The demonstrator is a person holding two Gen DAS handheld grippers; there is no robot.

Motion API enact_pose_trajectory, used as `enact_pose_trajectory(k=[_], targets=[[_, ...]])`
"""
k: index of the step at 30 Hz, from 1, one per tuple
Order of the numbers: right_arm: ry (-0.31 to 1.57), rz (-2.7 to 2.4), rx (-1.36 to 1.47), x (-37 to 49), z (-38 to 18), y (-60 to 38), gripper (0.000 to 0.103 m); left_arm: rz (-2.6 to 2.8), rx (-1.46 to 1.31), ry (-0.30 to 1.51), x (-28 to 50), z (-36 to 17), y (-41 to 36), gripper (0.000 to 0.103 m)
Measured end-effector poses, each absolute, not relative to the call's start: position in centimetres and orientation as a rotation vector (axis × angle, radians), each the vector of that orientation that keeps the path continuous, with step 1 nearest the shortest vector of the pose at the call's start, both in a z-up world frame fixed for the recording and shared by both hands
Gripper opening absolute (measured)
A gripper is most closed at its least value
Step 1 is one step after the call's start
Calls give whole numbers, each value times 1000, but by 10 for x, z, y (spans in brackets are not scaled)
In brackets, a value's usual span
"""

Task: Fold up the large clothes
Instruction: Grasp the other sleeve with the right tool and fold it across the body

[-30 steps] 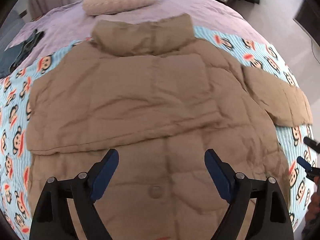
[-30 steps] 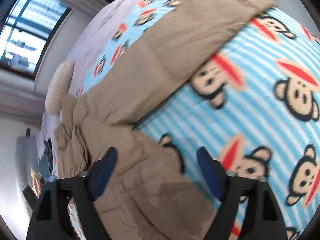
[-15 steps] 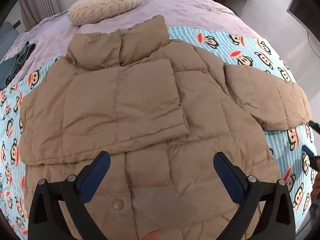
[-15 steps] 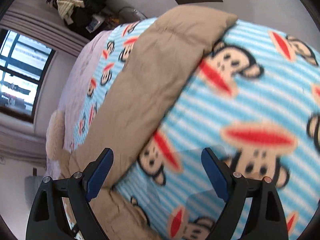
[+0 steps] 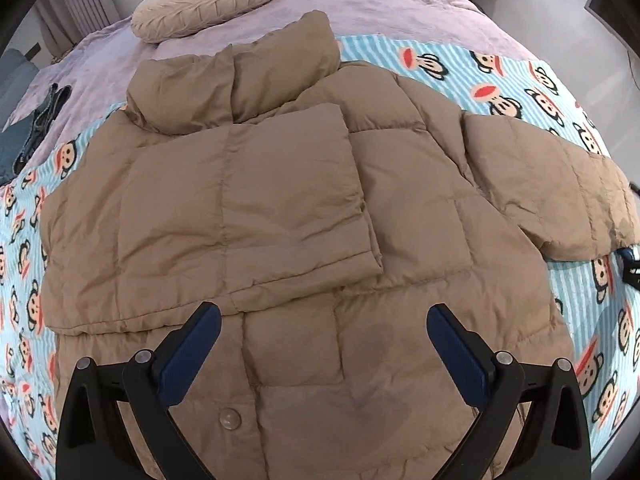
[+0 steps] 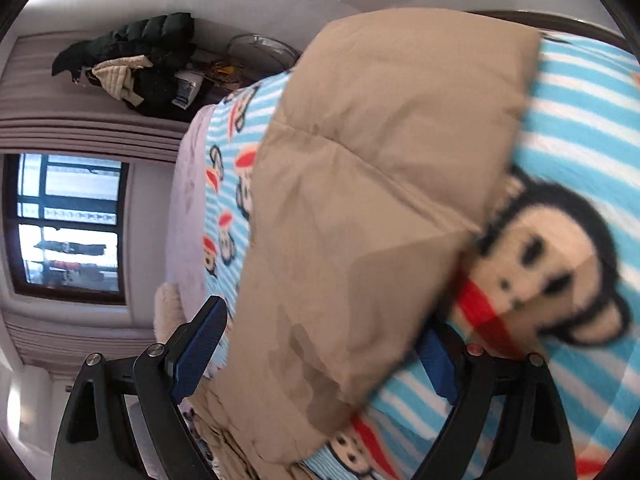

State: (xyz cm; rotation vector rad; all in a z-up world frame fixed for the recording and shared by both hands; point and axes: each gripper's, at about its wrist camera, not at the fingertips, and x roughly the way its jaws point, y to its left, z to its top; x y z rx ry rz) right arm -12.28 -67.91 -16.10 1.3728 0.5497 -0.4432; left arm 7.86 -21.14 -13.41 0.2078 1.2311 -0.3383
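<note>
The right gripper (image 6: 320, 344) has its jaws spread wide around the outstretched sleeve (image 6: 360, 200) near the bed's right edge. Whether a pad touches the fabric is unclear in the blur. If it closes on the top layer only, the puffy sleeve will likely slip out mid-fold, or the monkey-print blanket (image 6: 580, 128) gets pinched with it. The left gripper (image 5: 320, 344) hovers over the tan puffer jacket (image 5: 400, 208) near its hem, jaws fully wide and empty. The other sleeve (image 5: 240, 200) lies folded across the chest. Beyond the collar sits a round cushion (image 5: 204, 0).
</note>
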Motion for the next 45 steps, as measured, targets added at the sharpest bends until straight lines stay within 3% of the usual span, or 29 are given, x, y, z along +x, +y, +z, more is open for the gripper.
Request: enact_pose_trajectory(k=[2, 4, 5, 6, 7, 16, 27, 31, 36, 45], targets=[[539, -414, 1405, -116, -162, -679, 87, -328, 213, 1226, 80, -132, -209, 103], [566, -393, 1459, -107, -168, -677, 60, -313, 212, 1222, 84, -130, -205, 103], [600, -385, 1488, -100, -174, -676, 32, -305, 212, 1219, 85, -129, -203, 103], [634, -388, 1505, -96, -179, -674, 12, -293, 214, 1213, 87, -127, -201, 103], [656, -395, 1515, -94, -182, -671, 10, -277, 217, 1208, 88, -126, -198, 103], [683, -291, 1178, -34, -107, -616, 8, -212, 207, 1195, 100, -123, -165, 103], [792, 42, 644, 85, -27, -417, 8, -146, 124, 1173, 113, -115, -109, 103], [866, 121, 405, 106, -39, -328, 8, -108, 63, 1171, 119, -121, -74, 103], [1024, 166, 272, 119, -97, -249, 8, -43, 43, 1172, 127, -130, -36, 103], [1182, 94, 286, 118, -173, -237, 11, -28, 34, 1186, 134, -148, -8, 103]])
